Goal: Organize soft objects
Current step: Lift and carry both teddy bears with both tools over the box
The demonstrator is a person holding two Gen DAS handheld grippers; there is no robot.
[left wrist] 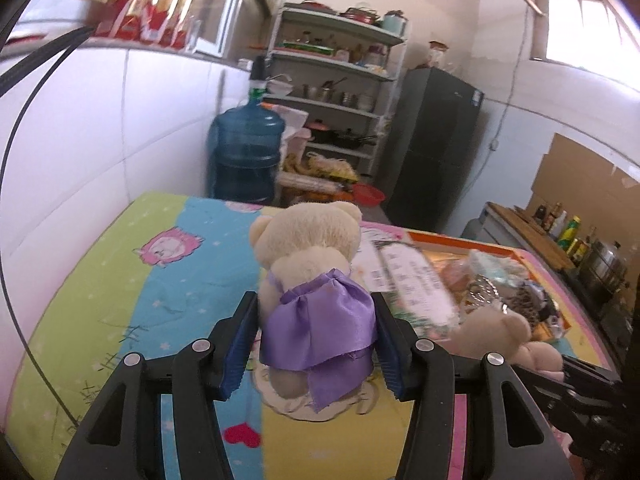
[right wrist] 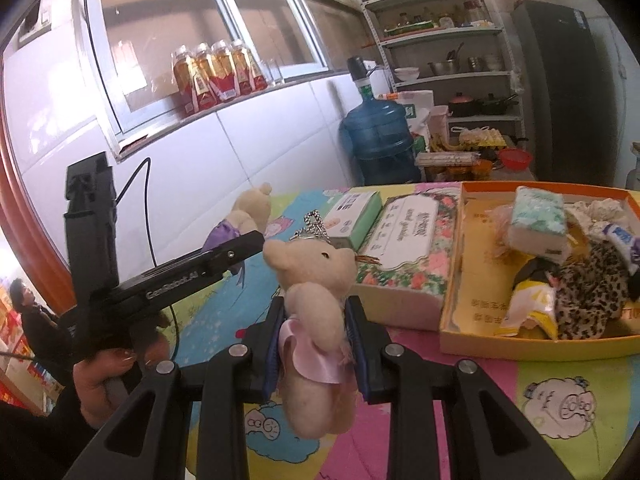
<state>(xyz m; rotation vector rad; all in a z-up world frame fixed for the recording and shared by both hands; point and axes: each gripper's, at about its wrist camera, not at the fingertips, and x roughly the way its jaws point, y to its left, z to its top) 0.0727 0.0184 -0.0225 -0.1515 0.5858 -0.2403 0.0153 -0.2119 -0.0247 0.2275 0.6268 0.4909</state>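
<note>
A cream teddy bear in a purple satin dress (left wrist: 316,320) hangs upright, its back to the camera, with my left gripper (left wrist: 314,320) shut on its body, just above the colourful tablecloth (left wrist: 160,280). The right wrist view shows that bear (right wrist: 244,212) lifted at the left gripper (right wrist: 244,236). My right gripper (right wrist: 314,320) is shut on a second cream bear in a pink dress (right wrist: 316,292) with a bead chain on its head. That bear (left wrist: 508,332) and the right gripper (left wrist: 580,380) show at the lower right of the left wrist view.
An orange cardboard box (right wrist: 452,312) at the right holds a tissue pack (right wrist: 538,220), a leopard plush (right wrist: 588,292) and other soft items. A floral tissue box (right wrist: 404,248) and a green pack (right wrist: 352,212) lie beside it. A water jug (right wrist: 378,136), shelves and a fridge stand behind.
</note>
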